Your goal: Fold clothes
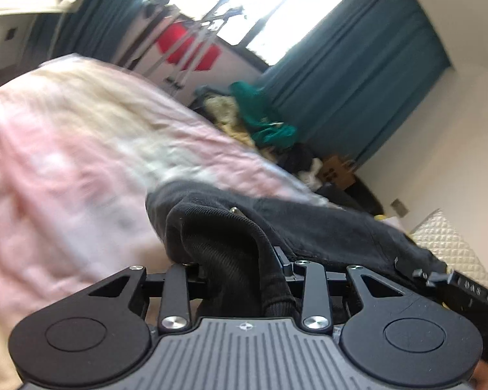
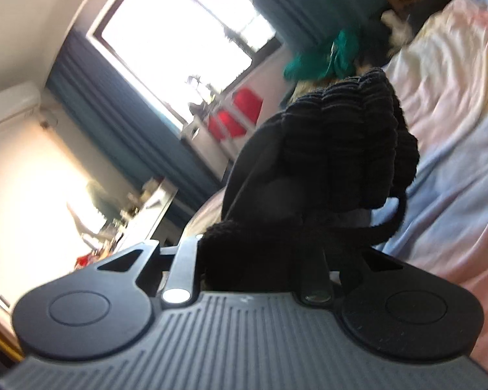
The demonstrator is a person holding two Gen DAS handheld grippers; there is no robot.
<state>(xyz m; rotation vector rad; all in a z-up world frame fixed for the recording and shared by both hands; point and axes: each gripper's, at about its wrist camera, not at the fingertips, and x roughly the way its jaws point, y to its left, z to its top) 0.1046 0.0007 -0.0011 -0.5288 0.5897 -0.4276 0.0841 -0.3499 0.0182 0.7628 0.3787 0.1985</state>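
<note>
Fabric filled both views: a black garment bunched right up against each camera and hid the fingertips. The left tool was clamped on a ribbed fold of it, cloth and a cord spilling back over the linkage. The right tool gripped another thick wad, ribbed edge uppermost, blocking most of what lay ahead. Under and beyond the garment spread a bed with a pink and pale blue cover. Behind it lay a heap of clothes, a green piece on top, beside teal curtains and a bright window. Something red stood below the window, blurred.
</note>
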